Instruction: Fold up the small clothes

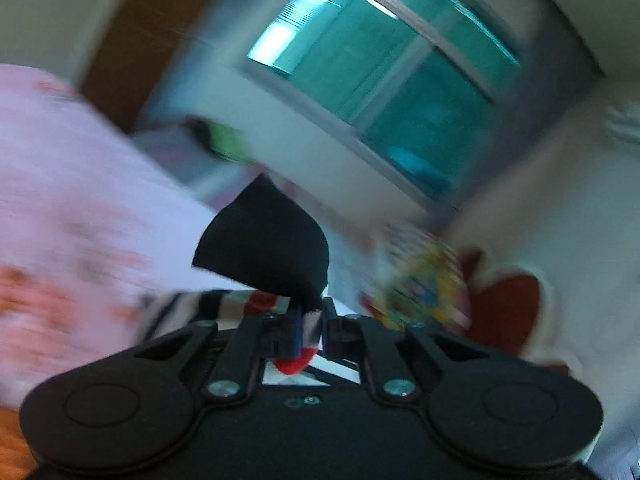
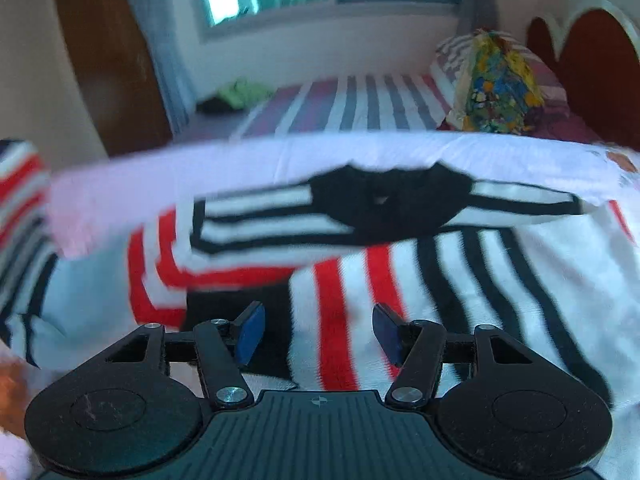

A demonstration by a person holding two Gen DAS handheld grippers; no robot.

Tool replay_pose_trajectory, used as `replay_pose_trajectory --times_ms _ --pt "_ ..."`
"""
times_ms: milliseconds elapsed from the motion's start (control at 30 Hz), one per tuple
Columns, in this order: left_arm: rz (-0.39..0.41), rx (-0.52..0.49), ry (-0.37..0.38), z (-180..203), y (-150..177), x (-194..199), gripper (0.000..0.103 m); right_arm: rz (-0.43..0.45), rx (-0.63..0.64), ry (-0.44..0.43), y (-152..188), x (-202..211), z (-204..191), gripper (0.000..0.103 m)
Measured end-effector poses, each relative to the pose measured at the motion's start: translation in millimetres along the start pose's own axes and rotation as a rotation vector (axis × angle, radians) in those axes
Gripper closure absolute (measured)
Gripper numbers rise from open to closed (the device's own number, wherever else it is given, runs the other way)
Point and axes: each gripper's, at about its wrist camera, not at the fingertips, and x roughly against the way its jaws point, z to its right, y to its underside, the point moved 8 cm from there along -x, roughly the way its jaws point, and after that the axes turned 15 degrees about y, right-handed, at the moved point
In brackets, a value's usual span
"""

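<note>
A small striped garment (image 2: 400,264), white with red and black stripes and a black collar, lies spread below my right gripper (image 2: 318,334). That gripper is open and empty, its blue pads (image 2: 250,336) just above the cloth. My left gripper (image 1: 310,334) is shut on a fold of the same striped garment (image 1: 264,248); a black corner of it sticks up past the fingers and red and striped cloth shows between them. The left wrist view is blurred.
A pale pink cloth (image 2: 240,168) lies under the garment on the bed. Behind it are a striped bedsheet (image 2: 360,108), a multicoloured pillow (image 2: 500,88), a red headboard (image 2: 592,56) at right and a window (image 1: 380,80).
</note>
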Motion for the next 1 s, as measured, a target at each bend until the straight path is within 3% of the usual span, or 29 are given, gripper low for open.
replay_pose_trajectory --times_ms 167,233,300,333,400,433,500,567,733,867,1000 --pt "-0.204 -0.028 0.169 78 81 -86 0.095 0.031 -0.036 0.041 -3 31 57 0.044" --pt "-0.299 -0.041 0.192 96 121 -114 0.098 0.029 -0.042 0.077 2 39 80 0.044" --pt "-0.366 -0.034 0.166 99 151 -129 0.098 0.0 -0.062 0.09 9 40 100 0.044" --pt "-0.406 -0.037 0.151 99 163 -134 0.095 -0.016 -0.079 0.095 14 40 109 0.044" --pt "-0.431 -0.052 0.119 94 171 -132 0.07 -0.053 -0.123 0.077 21 39 122 0.044" --pt "-0.436 -0.057 0.124 96 171 -125 0.067 -0.064 -0.14 0.061 24 41 125 0.044" --pt "-0.416 -0.086 0.133 100 166 -104 0.045 -0.081 -0.173 0.029 27 42 129 0.044" --pt "-0.362 -0.132 0.09 92 149 -88 0.037 -0.095 -0.196 -0.01 26 41 125 0.044" --pt "-0.275 -0.204 -0.079 52 109 -55 0.037 -0.14 -0.253 -0.076 16 17 108 0.044" --pt "-0.196 -0.182 -0.244 2 79 -32 0.037 -0.162 -0.281 -0.047 10 -10 101 0.044" --pt "-0.195 -0.126 -0.306 -29 71 -30 0.038 -0.127 -0.268 -0.025 6 -18 93 0.044"
